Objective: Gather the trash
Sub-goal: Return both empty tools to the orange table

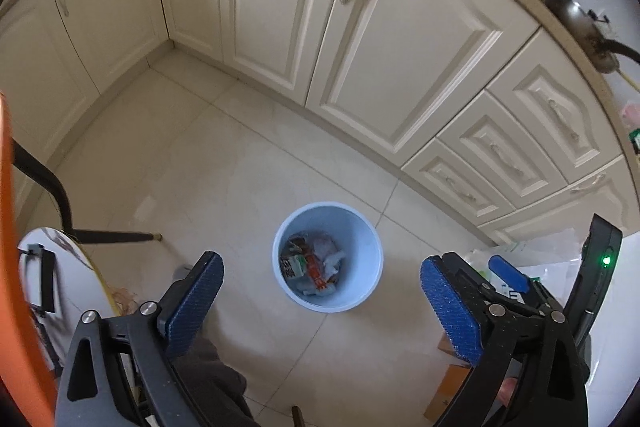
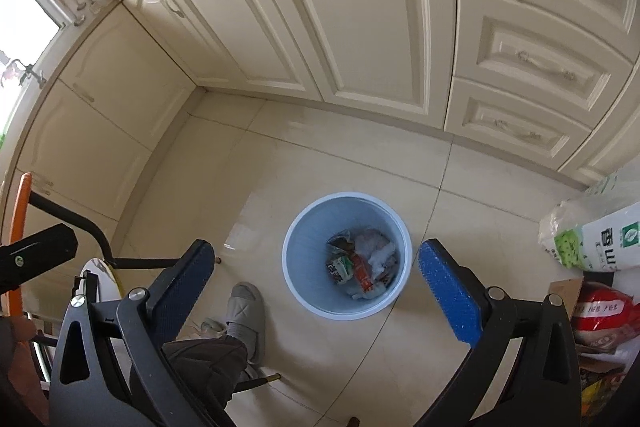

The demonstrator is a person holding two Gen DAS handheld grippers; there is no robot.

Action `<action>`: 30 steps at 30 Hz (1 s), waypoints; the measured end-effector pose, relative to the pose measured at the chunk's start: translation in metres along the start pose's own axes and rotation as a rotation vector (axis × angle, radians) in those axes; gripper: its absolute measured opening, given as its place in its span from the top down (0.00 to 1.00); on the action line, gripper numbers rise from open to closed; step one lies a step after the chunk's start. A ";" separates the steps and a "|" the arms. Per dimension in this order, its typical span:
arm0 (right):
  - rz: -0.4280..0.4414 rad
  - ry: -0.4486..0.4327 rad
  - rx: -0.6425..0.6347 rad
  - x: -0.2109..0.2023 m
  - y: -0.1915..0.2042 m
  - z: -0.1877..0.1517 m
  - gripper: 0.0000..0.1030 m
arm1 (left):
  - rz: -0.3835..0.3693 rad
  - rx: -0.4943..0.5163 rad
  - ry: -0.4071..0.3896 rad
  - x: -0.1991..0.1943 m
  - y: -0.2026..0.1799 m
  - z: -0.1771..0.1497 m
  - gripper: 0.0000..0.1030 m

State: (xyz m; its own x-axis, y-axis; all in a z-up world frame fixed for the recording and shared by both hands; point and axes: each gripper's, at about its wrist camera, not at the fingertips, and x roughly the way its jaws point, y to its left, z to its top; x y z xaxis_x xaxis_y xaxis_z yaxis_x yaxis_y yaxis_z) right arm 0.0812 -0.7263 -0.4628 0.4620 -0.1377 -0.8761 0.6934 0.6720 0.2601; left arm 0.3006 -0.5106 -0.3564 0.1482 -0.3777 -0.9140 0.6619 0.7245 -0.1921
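- Left tool (image 1: 320, 301) hangs over the floor (image 1: 208, 163), blue pads spread wide, nothing between them.
- Right tool (image 2: 316, 281) is up high too, fingers wide apart and empty.
- The bin (image 1: 362, 235), pale blue and round, stands upright on the tiles, mouth facing straight up at both cameras.
- In the left view it sits right between the two pads; in the right view the bin (image 2: 304, 239) is also framed between the fingers, nearer the right pad.
- Down inside: trash (image 2: 362, 265) piled on the bottom — a green-and-white carton, an orange-red wrapper, crumpled white paper. Long axes are hard to call; the wrapper runs roughly away from the camera.
- Same pile in the left view, trash (image 1: 314, 265), well below the rim.
- Cream cabinets (image 2: 360, 27) run behind the bin, well apart from it.
- A grey slipper (image 2: 246, 311) stands just left of the bin.
- Bags (image 2: 592, 239) lie at the right edge.
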 end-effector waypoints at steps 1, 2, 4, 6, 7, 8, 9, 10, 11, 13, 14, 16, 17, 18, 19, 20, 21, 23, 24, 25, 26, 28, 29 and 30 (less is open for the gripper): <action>0.000 -0.013 -0.006 -0.008 0.005 0.001 0.00 | 0.002 0.006 -0.016 -0.009 0.000 -0.004 0.06; 0.002 -0.022 -0.012 -0.014 0.008 0.001 0.00 | 0.003 0.011 -0.034 -0.020 0.000 -0.008 0.06; 0.003 -0.047 -0.027 -0.029 0.019 0.004 0.00 | 0.000 0.016 -0.071 -0.042 0.002 -0.017 0.06; 0.008 -0.078 -0.048 -0.046 0.031 0.007 0.00 | -0.008 0.013 -0.111 -0.064 0.004 -0.027 0.06; 0.013 -0.098 -0.060 -0.057 0.039 0.009 0.00 | -0.009 0.011 -0.130 -0.075 0.007 -0.032 0.05; 0.017 -0.111 -0.068 -0.064 0.045 0.011 0.00 | -0.006 0.008 -0.158 -0.089 0.008 -0.038 0.05; 0.018 -0.127 -0.078 -0.072 0.051 0.013 0.00 | -0.005 0.007 -0.175 -0.099 0.012 -0.043 0.04; 0.022 -0.150 -0.093 -0.084 0.061 0.014 0.00 | -0.003 0.002 -0.195 -0.110 0.016 -0.049 0.03; 0.026 -0.163 -0.102 -0.091 0.068 0.014 0.00 | 0.000 -0.004 -0.215 -0.122 0.021 -0.055 0.03; 0.038 -0.193 -0.124 -0.108 0.085 0.014 0.00 | 0.013 -0.013 -0.260 -0.148 0.029 -0.068 0.02; 0.043 -0.210 -0.138 -0.117 0.096 0.013 0.00 | 0.022 -0.017 -0.285 -0.162 0.033 -0.076 0.02; 0.059 -0.239 -0.168 -0.135 0.118 0.011 0.00 | 0.036 -0.027 -0.328 -0.187 0.042 -0.092 0.02; 0.068 -0.250 -0.182 -0.142 0.126 0.011 0.00 | 0.053 -0.034 -0.358 -0.203 0.047 -0.102 0.02; 0.082 -0.267 -0.202 -0.152 0.139 0.010 0.00 | 0.062 -0.038 -0.380 -0.217 0.052 -0.112 0.02; 0.091 -0.277 -0.214 -0.157 0.147 0.010 0.00 | 0.073 -0.045 -0.407 -0.232 0.056 -0.123 0.02; 0.105 -0.293 -0.234 -0.166 0.159 0.008 0.00 | 0.082 -0.051 -0.428 -0.245 0.060 -0.133 0.02; 0.117 -0.306 -0.254 -0.174 0.170 0.007 0.00 | 0.094 -0.059 -0.451 -0.259 0.065 -0.144 0.02; 0.142 -0.337 -0.300 -0.192 0.197 0.002 0.00 | 0.121 -0.083 -0.494 -0.287 0.076 -0.168 0.02; 0.156 -0.350 -0.321 -0.200 0.209 -0.001 0.00 | 0.131 -0.094 -0.510 -0.298 0.078 -0.180 0.02; 0.178 -0.367 -0.349 -0.209 0.226 -0.004 0.00 | 0.139 -0.108 -0.528 -0.310 0.082 -0.192 0.02; 0.189 -0.377 -0.367 -0.215 0.236 -0.007 0.00 | 0.145 -0.121 -0.544 -0.321 0.086 -0.203 0.02; 0.219 -0.396 -0.418 -0.228 0.265 -0.014 0.00 | 0.168 -0.146 -0.582 -0.346 0.096 -0.227 0.02; 0.233 -0.401 -0.437 -0.233 0.275 -0.017 0.00 | 0.177 -0.161 -0.600 -0.358 0.099 -0.240 0.02; 0.250 -0.409 -0.461 -0.239 0.288 -0.021 0.00 | 0.186 -0.177 -0.620 -0.372 0.103 -0.254 0.02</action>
State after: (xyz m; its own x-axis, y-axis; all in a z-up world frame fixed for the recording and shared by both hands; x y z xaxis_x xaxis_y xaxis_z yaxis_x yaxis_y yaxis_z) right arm 0.1589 -0.4850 -0.1873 0.8140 -0.1407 -0.5636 0.2721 0.9496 0.1558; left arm 0.1273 -0.1497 -0.1271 0.6779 -0.4605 -0.5731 0.4619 0.8732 -0.1553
